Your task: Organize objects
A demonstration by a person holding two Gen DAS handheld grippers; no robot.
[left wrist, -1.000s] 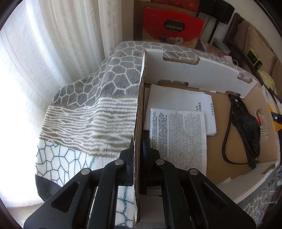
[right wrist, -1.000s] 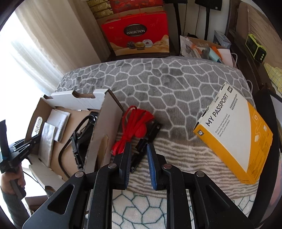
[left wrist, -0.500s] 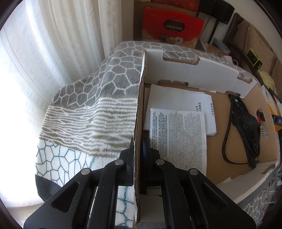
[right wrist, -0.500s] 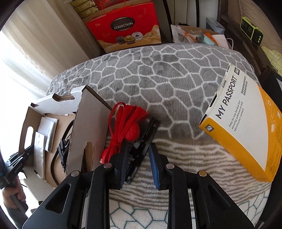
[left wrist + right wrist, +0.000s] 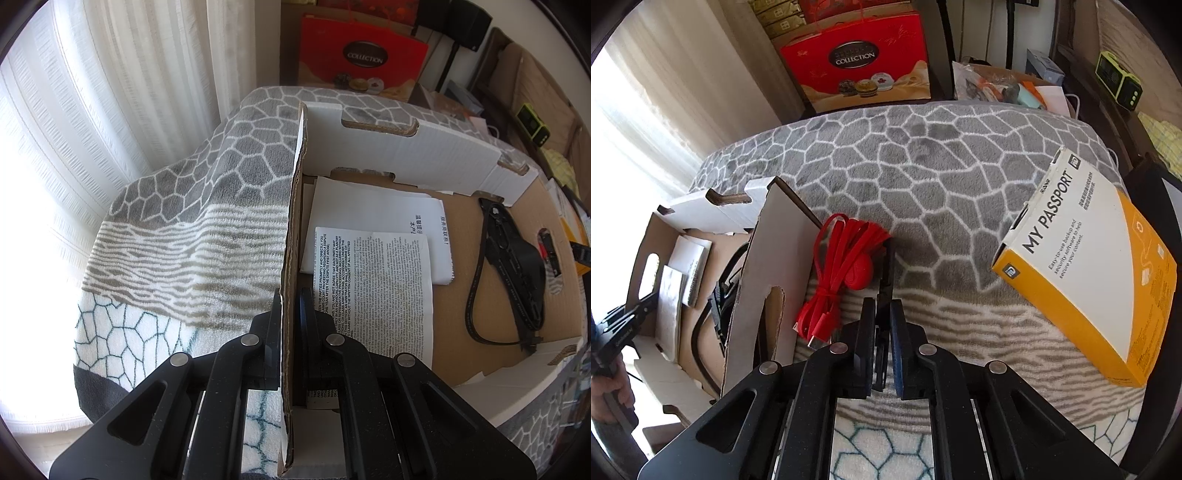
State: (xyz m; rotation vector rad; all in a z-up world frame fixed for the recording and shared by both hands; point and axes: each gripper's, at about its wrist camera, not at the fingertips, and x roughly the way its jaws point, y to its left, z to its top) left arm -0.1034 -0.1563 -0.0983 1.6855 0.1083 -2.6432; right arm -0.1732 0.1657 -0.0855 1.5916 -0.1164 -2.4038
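My left gripper point(image 5: 290, 299) is shut on the left wall point(image 5: 293, 206) of an open cardboard box. White printed leaflets point(image 5: 373, 288) and a black strap point(image 5: 517, 266) lie inside the box. In the right wrist view the same box point(image 5: 768, 258) stands at the left, with a red cable bundle point(image 5: 842, 266) just outside its right wall. My right gripper point(image 5: 882, 314) is shut on a thin black item point(image 5: 886, 273) that lies edge-up beside the red cable. The left gripper point(image 5: 652, 299) shows at the far left, held by a hand point(image 5: 609, 391).
A yellow and white "My Passport" box point(image 5: 1089, 258) lies on the patterned grey blanket point(image 5: 942, 177) to the right. A red gift bag point(image 5: 860, 62) stands behind the blanket, with clutter point(image 5: 1004, 88) beside it. Curtains point(image 5: 110, 129) hang at the left.
My right gripper has moved forward over the thin black item and shut on it. The left gripper and the box have not moved.
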